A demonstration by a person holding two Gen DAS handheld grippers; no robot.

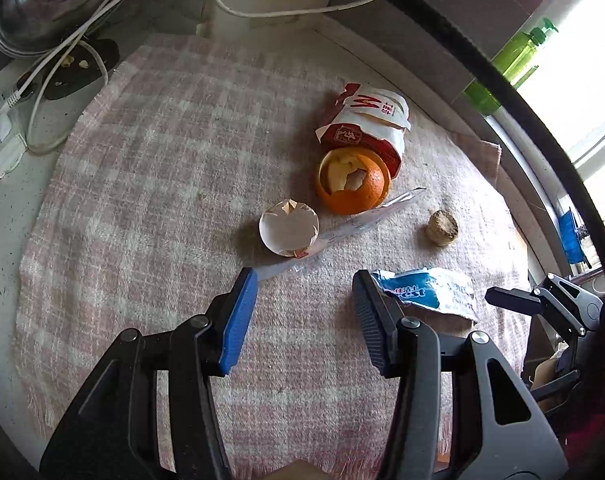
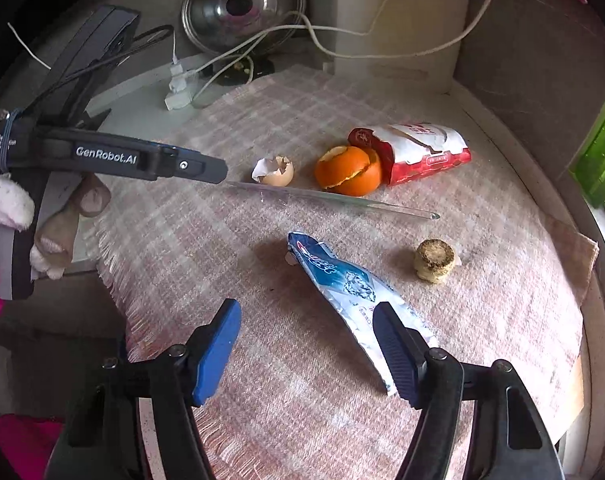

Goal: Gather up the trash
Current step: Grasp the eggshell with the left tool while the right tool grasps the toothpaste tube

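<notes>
Both my grippers (image 1: 306, 280) (image 2: 306, 320) gape empty — that eggshell (image 1: 289, 227) mid-cloth (image 1: 142, 184) is brittle, so I'd pinch its rim gently.

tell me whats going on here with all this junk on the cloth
A person holds a two-finger gripper in each hand over a pink checked cloth strewn with trash. Both the left gripper and the right gripper are open and hold nothing. On the cloth lie a broken eggshell, a hollow orange peel, a red and white paper carton, a long clear plastic sleeve, a squeezed blue and white toothpaste tube and a small brown cork-like stub. Nothing looks collected yet.
</notes>
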